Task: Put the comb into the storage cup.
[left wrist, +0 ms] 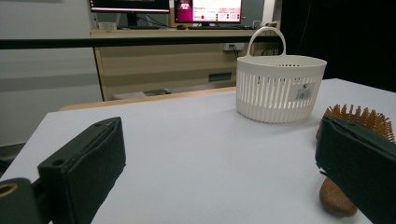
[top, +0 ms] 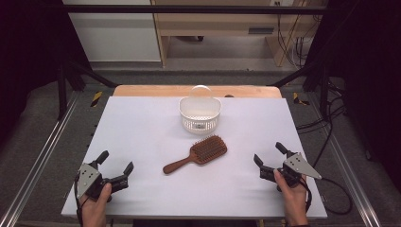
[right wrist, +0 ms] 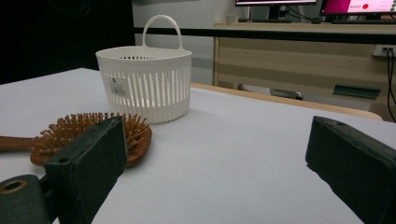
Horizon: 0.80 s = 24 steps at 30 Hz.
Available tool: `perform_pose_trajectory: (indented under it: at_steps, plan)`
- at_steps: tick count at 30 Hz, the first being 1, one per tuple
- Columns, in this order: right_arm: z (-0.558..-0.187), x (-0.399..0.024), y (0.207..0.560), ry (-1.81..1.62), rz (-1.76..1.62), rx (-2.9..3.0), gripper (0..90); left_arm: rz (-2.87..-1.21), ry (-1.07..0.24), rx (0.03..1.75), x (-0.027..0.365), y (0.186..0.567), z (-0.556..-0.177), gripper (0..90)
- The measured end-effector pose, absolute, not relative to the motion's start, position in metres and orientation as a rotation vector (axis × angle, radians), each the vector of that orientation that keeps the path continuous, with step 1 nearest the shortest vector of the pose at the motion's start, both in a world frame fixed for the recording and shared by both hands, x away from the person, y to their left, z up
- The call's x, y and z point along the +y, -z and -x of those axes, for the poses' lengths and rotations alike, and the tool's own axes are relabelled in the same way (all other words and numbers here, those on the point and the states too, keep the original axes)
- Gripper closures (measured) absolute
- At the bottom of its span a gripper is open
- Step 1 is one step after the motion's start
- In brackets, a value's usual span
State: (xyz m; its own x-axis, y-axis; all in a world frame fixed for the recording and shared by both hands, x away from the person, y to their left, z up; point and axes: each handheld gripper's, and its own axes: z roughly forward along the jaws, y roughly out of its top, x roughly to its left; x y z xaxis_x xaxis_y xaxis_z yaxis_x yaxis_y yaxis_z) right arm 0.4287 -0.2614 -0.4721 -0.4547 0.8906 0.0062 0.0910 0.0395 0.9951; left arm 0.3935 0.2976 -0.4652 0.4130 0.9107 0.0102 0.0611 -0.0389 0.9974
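The hairbrush (top: 196, 154) lay mid-table, just before the basket (top: 200, 113). Both grippers, left (top: 115, 166) and right (top: 269, 154), rested near the front corners, jaws apart and empty; gripping the handle would have suited best.

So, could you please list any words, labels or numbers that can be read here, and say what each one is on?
No text can be read.
White sticker on the basket: print too small to read.
Monitor screens behind the table: blurred coloured panels, nothing legible.
Hairbrush: no marking seen.
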Motion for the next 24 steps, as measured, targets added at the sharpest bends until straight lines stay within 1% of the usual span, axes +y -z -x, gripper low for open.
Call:
perform_pose_trajectory:
  at_steps: [13,23,24]
  plan:
    - [-0.432,-0.262,0.473,-1.456,-1.104,1.633,5.9,-1.428,-0.869,0.927,0.3,0.465,-0.394,1.6]
    - [-0.434,-0.258,0.472,-1.445,-1.144,1.619,4.6,-1.442,-0.88,0.882,0.296,0.464,-0.398,1.2]
    - [-0.434,-0.257,0.472,-1.445,-1.146,1.623,5.2,-1.441,-0.887,0.863,0.297,0.463,-0.404,0.8]
